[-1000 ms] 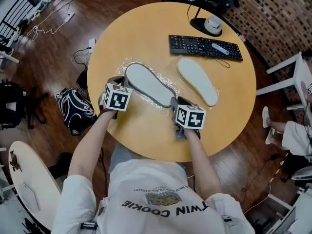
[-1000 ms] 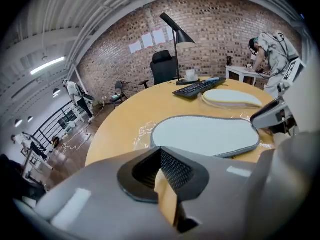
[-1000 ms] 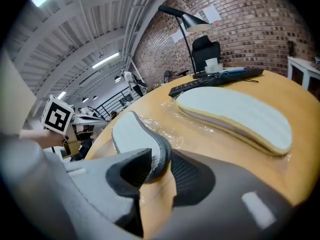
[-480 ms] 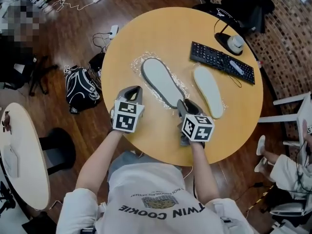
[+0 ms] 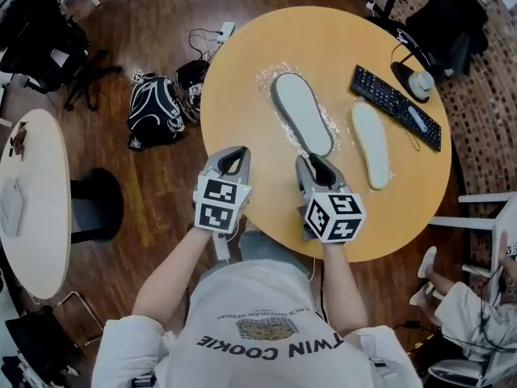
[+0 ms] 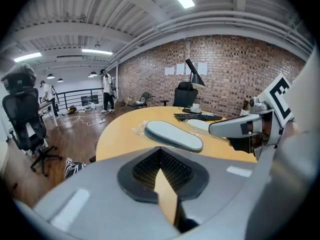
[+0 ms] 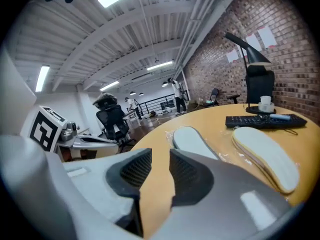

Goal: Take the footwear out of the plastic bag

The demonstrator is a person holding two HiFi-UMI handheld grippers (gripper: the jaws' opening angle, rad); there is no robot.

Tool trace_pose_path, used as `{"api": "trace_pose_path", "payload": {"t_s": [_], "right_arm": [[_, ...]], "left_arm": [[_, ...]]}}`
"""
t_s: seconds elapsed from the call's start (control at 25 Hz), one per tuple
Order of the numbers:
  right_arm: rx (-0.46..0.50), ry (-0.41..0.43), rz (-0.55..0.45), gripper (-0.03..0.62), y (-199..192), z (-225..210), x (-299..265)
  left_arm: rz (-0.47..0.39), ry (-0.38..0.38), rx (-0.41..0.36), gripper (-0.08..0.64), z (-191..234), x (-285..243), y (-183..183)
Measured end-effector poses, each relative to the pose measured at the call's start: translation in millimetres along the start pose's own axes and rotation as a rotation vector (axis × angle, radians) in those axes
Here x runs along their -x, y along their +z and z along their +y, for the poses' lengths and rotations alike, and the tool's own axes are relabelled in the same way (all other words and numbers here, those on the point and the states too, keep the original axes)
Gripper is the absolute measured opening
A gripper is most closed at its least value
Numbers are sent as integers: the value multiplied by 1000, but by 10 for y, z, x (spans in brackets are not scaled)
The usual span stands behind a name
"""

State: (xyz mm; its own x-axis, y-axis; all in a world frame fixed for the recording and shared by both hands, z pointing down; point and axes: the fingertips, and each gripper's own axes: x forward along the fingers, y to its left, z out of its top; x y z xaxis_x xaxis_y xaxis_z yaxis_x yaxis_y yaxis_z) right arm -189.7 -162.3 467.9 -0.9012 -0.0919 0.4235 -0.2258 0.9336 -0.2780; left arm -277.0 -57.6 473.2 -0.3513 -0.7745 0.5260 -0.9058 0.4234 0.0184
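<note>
A grey-rimmed slipper [image 5: 303, 113] lies sole up on crinkled clear plastic bag [image 5: 271, 78] in the middle of the round yellow table [image 5: 242, 71]. To its right lies a cream slipper [image 5: 371, 145]. Both grippers hover at the table's near edge, short of the slippers. My left gripper [image 5: 234, 153] is shut and empty, its tips meeting [image 6: 160, 150]. My right gripper [image 5: 311, 162] stands open with nothing between its jaws [image 7: 160, 156]. The right gripper view shows the grey slipper [image 7: 192, 140] and the cream slipper [image 7: 265, 154] ahead.
A black keyboard [image 5: 396, 107] and a lamp base with a white cup [image 5: 418, 83] sit at the table's far right. A black backpack [image 5: 157, 111] lies on the wooden floor to the left. A white round table [image 5: 24, 200] stands farther left.
Both grippers have drawn back from the ends of the grey slipper to the table's near edge. The slippers have stayed where they were on the table.
</note>
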Motion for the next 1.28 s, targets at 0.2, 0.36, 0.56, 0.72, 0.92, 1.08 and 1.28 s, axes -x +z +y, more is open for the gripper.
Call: {"api": "trace_pose_path", "payload": {"t_s": [0.2, 0.36, 0.56, 0.72, 0.92, 1.08, 1.28], "right_arm": [[119, 61, -15, 109, -70, 434, 432], [198, 102, -17, 108, -188, 704, 868], [255, 98, -3, 107, -413, 925, 1503], [239, 99, 2, 103, -622, 1005, 1909], [244, 126, -17, 100, -761, 1113, 2300], [235, 147, -29, 97, -909, 1111, 2623], [231, 162, -41, 94, -1133, 996, 3215]], "left_arm": [[-48, 33, 24, 2, -336, 503, -144], [-100, 41, 65, 2, -690, 892, -243], [-163, 26, 117, 2, -1177, 1358, -360], [-156, 27, 125, 2, -1513, 1712, -520], [-181, 51, 116, 2, -1837, 2052, -592], [-206, 65, 99, 2, -2139, 2250, -615], [-228, 67, 119, 2, -2732, 2472, -698]]}}
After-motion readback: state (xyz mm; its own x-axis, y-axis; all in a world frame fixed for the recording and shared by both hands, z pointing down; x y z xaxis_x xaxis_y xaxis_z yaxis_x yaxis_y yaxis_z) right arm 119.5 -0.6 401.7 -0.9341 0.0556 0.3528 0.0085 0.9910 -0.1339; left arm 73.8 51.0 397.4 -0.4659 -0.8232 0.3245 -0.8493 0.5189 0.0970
